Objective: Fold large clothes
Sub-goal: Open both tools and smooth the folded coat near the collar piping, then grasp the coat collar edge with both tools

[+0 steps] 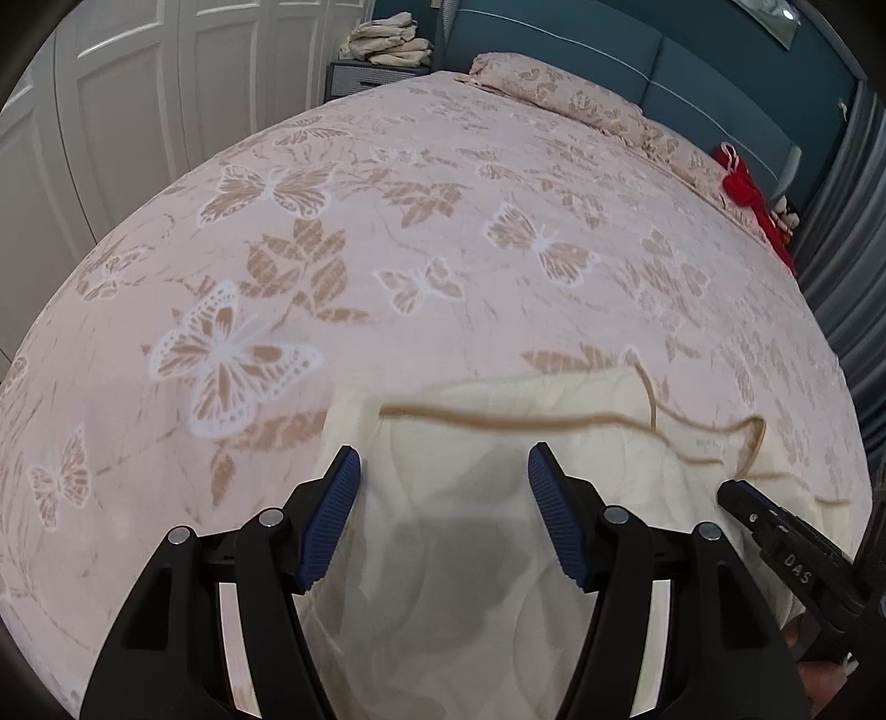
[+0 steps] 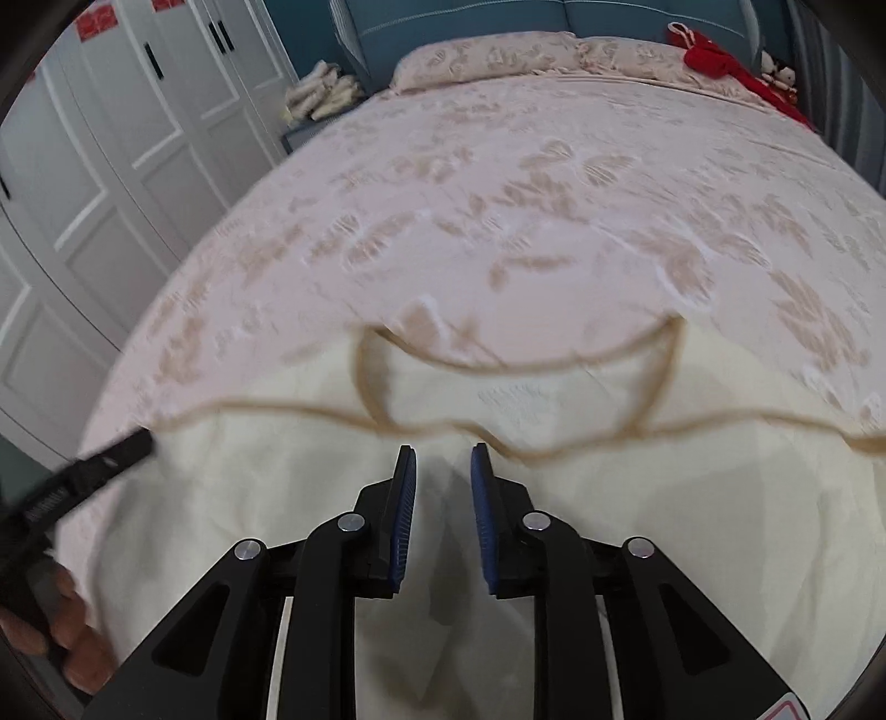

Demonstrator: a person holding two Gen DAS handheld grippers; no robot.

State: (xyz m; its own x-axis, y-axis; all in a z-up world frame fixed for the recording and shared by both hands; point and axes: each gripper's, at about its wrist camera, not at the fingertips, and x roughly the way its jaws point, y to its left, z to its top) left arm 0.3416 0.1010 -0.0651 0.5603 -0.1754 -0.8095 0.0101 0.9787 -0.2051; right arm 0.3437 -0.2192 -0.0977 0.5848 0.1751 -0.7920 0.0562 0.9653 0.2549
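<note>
A cream garment with tan trim [image 1: 498, 498] lies flat at the near edge of the bed, its tan-edged neckline [image 2: 515, 387] facing the headboard. My left gripper [image 1: 443, 459] is wide open and empty, hovering over the garment's left part. My right gripper [image 2: 443, 454] hovers over the garment just below the neckline, jaws narrowly apart with nothing between them. The right gripper shows at the right edge of the left wrist view [image 1: 786, 548], and the left gripper at the left edge of the right wrist view [image 2: 88, 471].
The bed [image 1: 443, 221] has a pink butterfly-print cover and pillows [image 2: 487, 61] at the headboard. A red item [image 1: 747, 188] lies at the far right corner. Folded cloths [image 1: 387, 41] sit on a nightstand. White wardrobe doors [image 2: 111, 166] stand left.
</note>
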